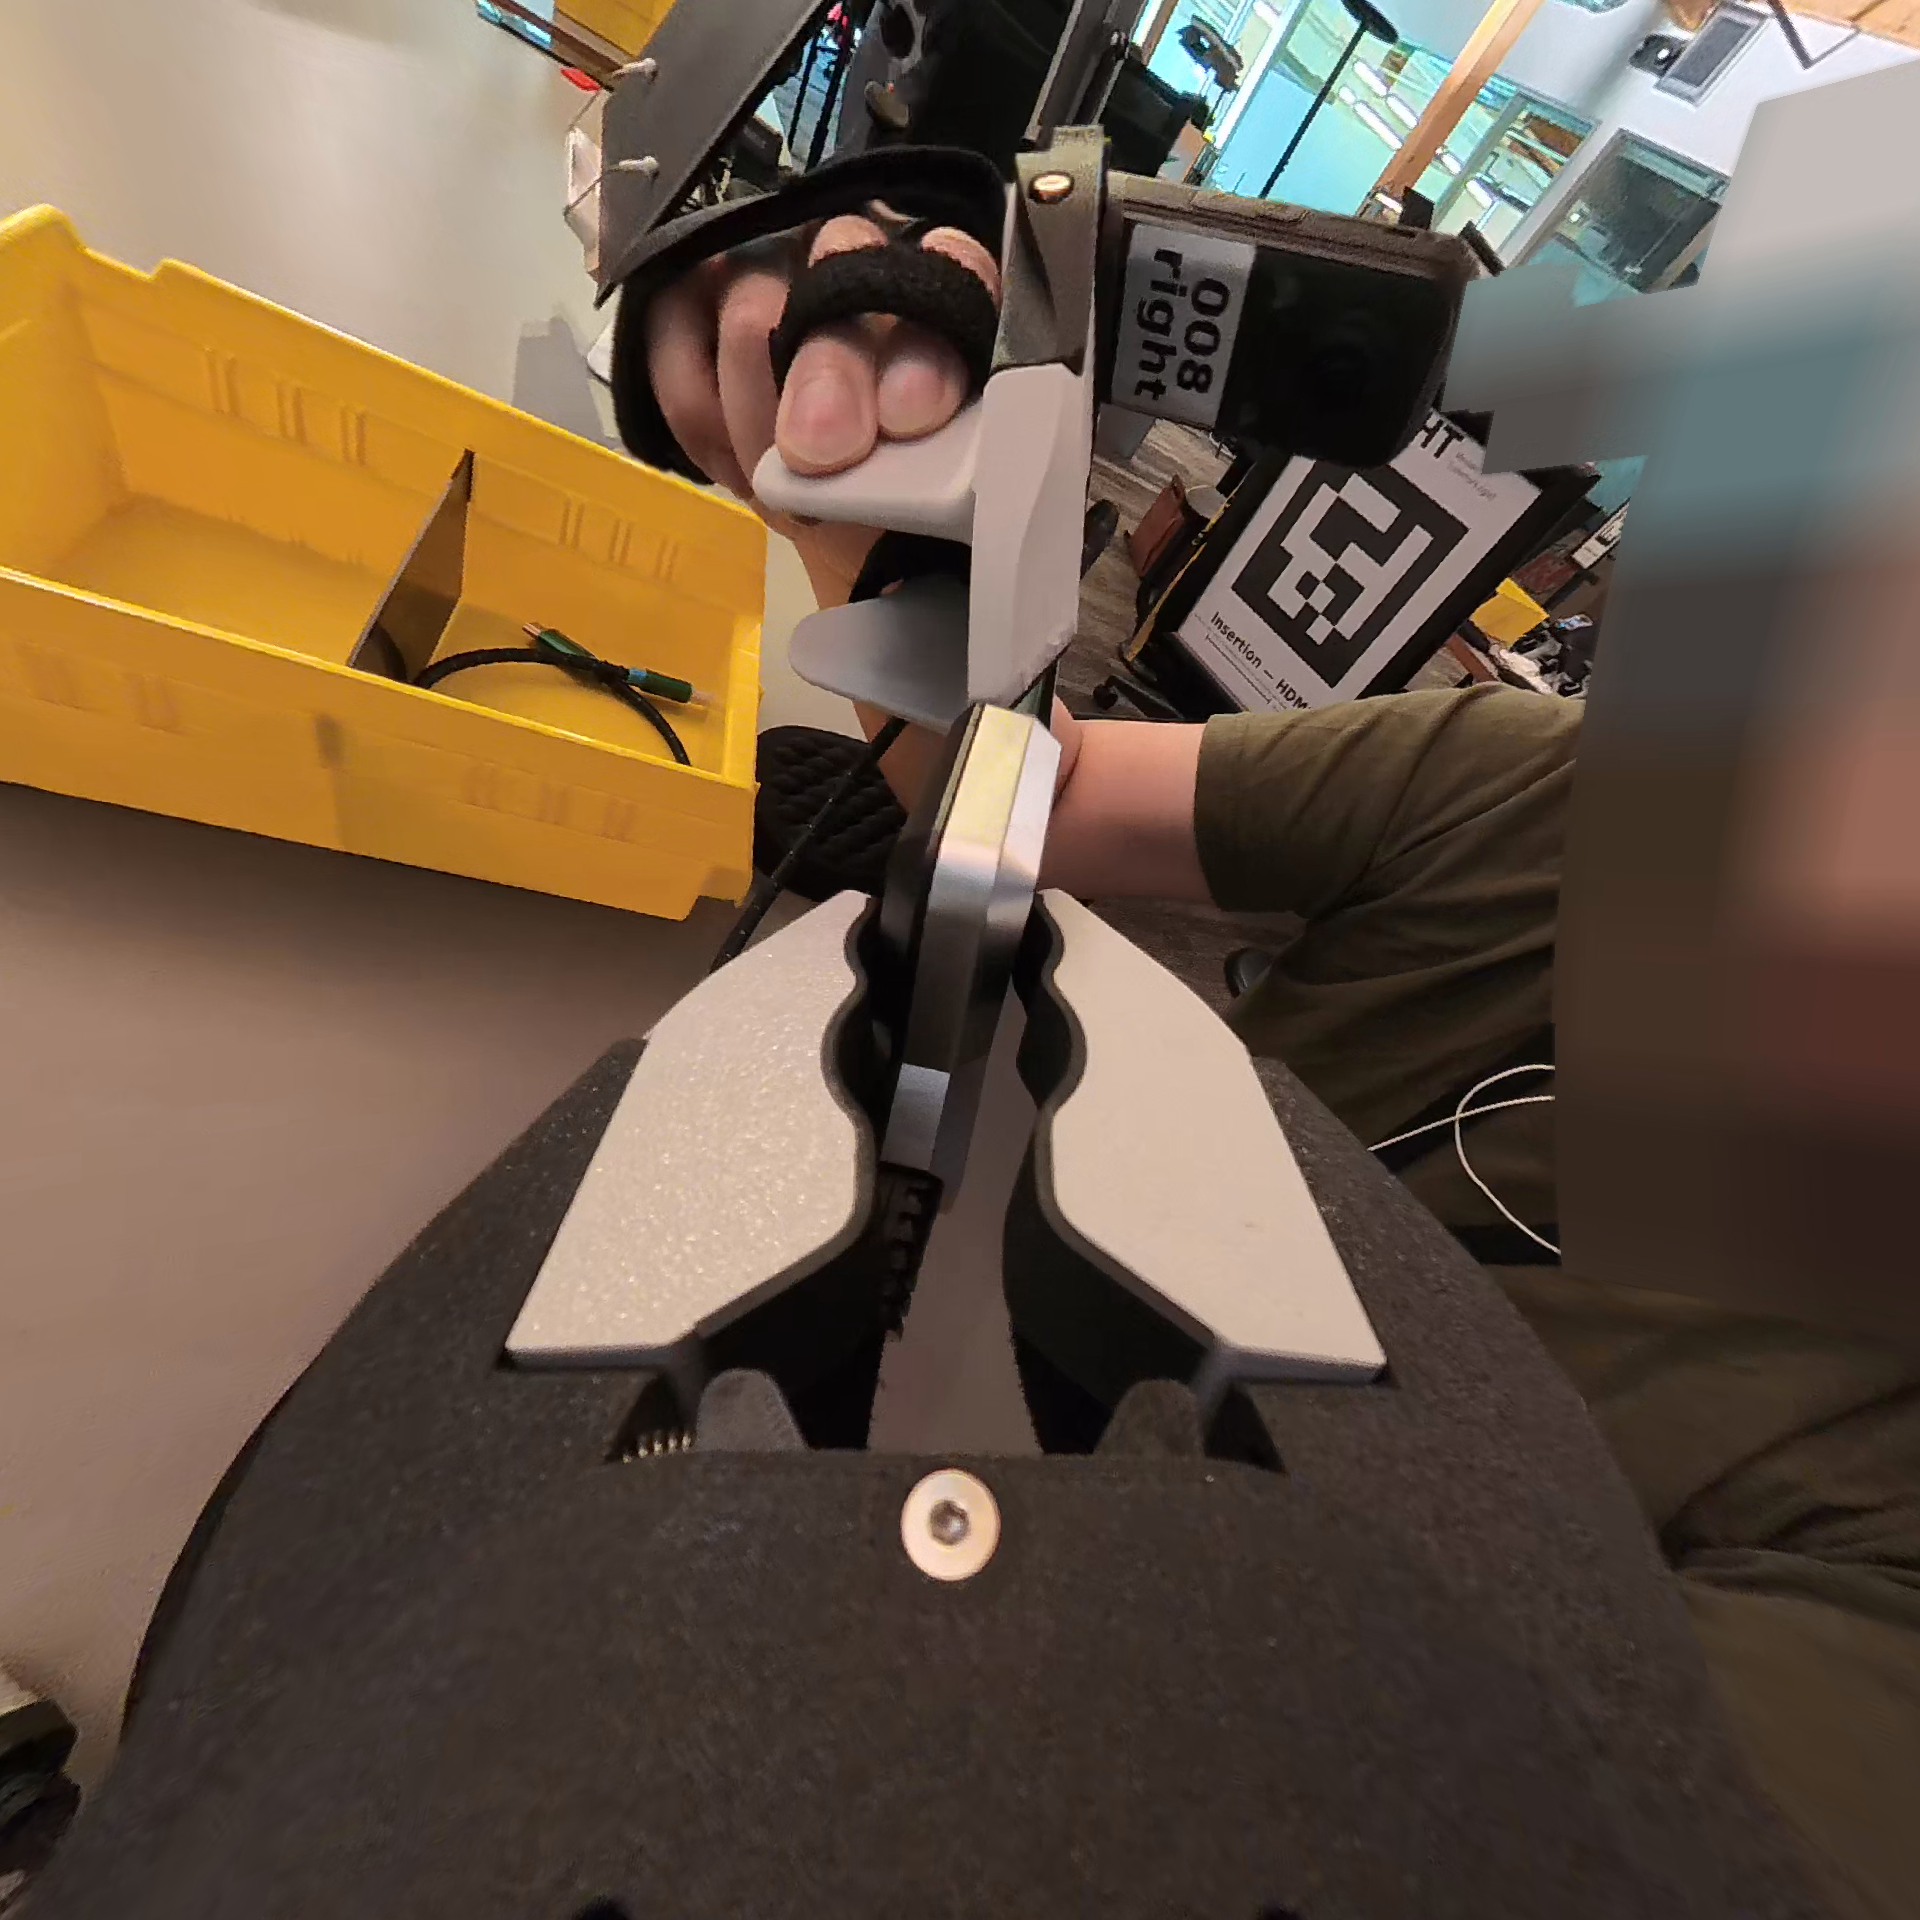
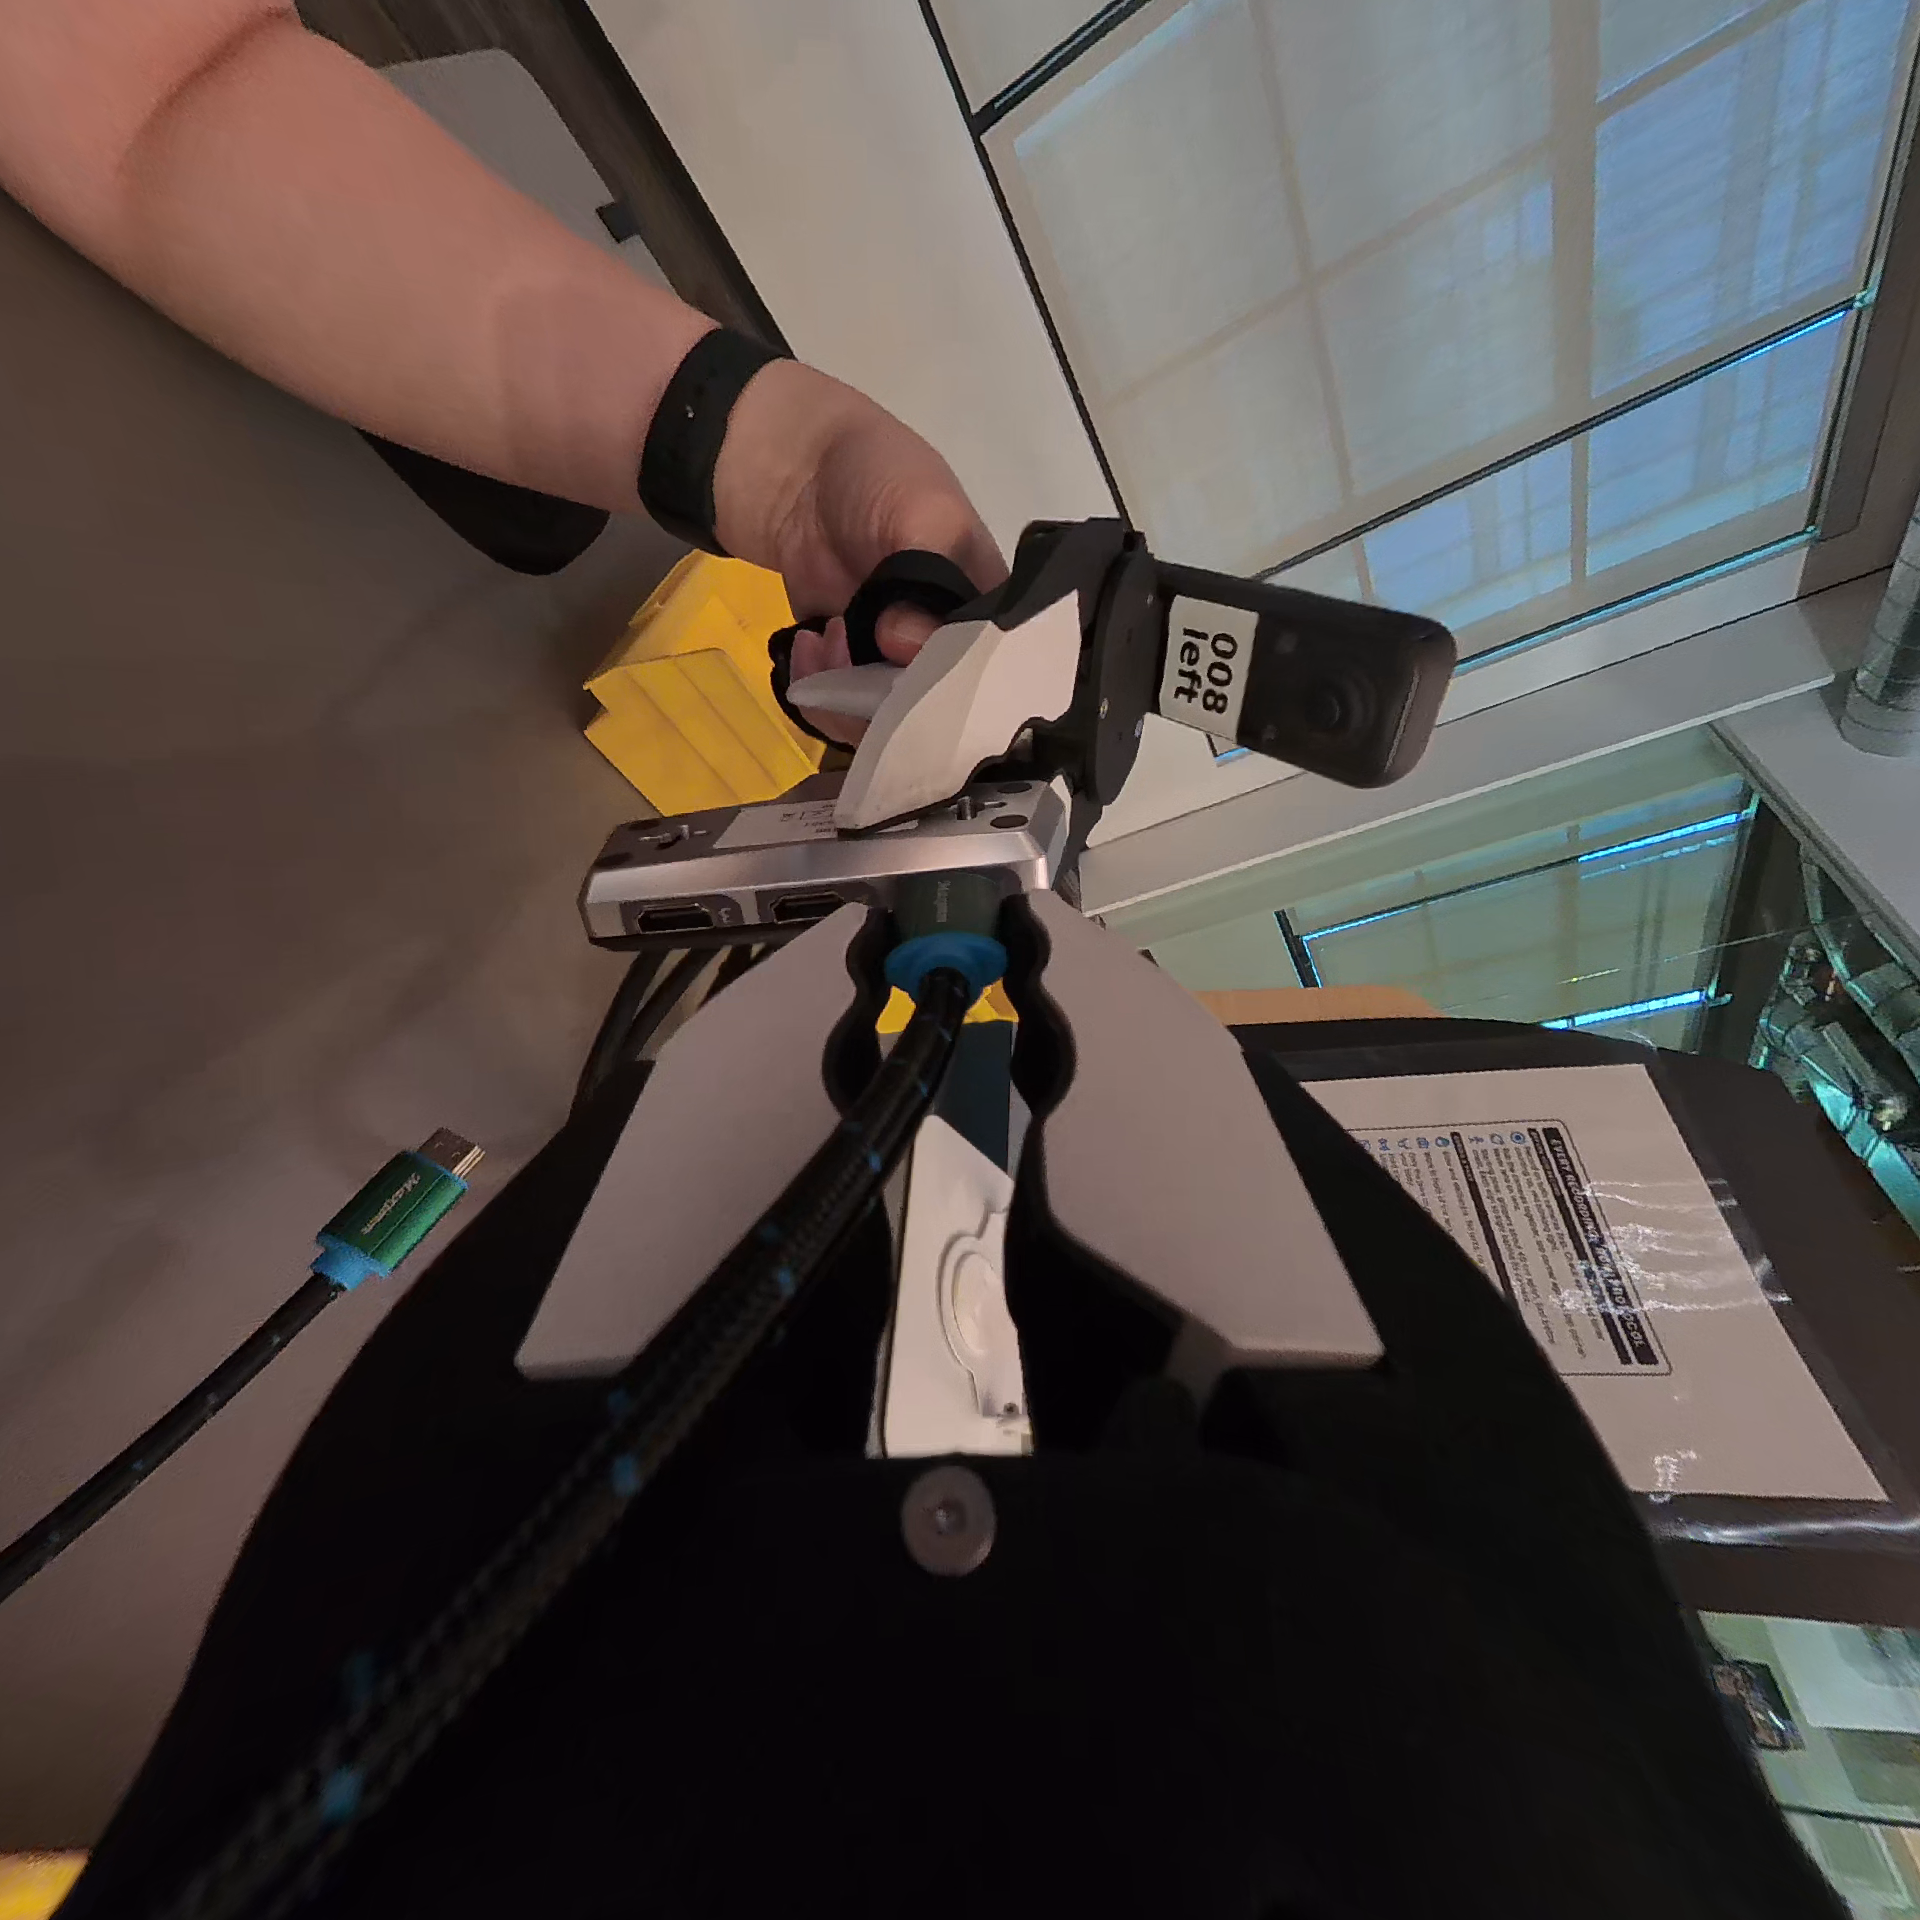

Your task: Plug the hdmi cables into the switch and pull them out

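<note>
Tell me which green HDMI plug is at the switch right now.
The green-shelled HDMI plug with the blue collar between the right gripper fingers sits at the silver switch; the other green plug lies loose on the grey table.

Lab or office, marker board (image 1: 1340, 582), glass walls (image 2: 1507, 312), yellow bin (image 1: 312, 582)

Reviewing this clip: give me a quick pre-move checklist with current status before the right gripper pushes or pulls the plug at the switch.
1. Left gripper clamps the switch: ok, fingers closed on its body.
2. Right gripper holds the green plug: ok, fingers shut around it.
3. Plug lined up with a port: ok, it sits at the switch's port face.
4. Plug fully seated: cannot tell, the joint is hidden by the fingers.
5. Neighbouring ports free: ok, two show empty.
6. Spare cable plug out of the way: ok, lying on the table, apart.
</note>
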Action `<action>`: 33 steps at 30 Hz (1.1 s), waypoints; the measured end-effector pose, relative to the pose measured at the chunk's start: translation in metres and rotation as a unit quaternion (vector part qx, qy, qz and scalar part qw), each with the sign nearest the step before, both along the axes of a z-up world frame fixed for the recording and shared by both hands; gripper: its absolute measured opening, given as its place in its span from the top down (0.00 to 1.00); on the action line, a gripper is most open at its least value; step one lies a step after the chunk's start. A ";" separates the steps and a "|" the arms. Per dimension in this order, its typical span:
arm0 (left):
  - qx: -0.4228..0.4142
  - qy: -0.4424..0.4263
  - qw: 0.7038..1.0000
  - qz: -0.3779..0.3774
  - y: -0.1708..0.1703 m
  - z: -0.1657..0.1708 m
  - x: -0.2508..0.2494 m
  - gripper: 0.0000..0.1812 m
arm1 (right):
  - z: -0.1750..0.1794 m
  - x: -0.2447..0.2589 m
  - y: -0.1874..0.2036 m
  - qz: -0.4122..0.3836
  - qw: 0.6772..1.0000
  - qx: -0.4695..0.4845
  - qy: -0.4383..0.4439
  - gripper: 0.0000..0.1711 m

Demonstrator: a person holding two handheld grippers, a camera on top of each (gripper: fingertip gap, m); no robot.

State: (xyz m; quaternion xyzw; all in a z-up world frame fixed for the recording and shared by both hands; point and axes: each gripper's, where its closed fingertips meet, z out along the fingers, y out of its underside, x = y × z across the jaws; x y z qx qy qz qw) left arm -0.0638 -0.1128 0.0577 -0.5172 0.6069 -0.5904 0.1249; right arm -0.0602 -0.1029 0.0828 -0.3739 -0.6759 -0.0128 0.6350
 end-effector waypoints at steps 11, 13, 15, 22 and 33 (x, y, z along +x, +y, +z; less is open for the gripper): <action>0.015 -0.005 1.000 -0.025 -0.009 0.003 -0.005 0.87 | 0.004 -0.003 -0.011 0.006 1.000 -0.005 -0.009 0.86; 0.023 -0.008 0.999 -0.027 -0.011 0.004 -0.005 0.87 | 0.004 -0.004 -0.014 0.016 1.000 -0.024 -0.006 0.86; 0.024 -0.007 0.999 -0.022 -0.008 0.003 -0.004 0.87 | 0.003 -0.003 -0.012 0.011 1.000 -0.017 -0.007 0.86; -0.034 0.014 0.999 0.000 -0.004 0.007 -0.004 0.87 | 0.009 -0.007 -0.002 0.004 0.999 0.012 0.033 0.86; -0.022 0.014 1.000 -0.010 -0.006 0.001 -0.002 0.87 | 0.001 -0.003 -0.003 -0.024 1.000 -0.006 -0.010 0.86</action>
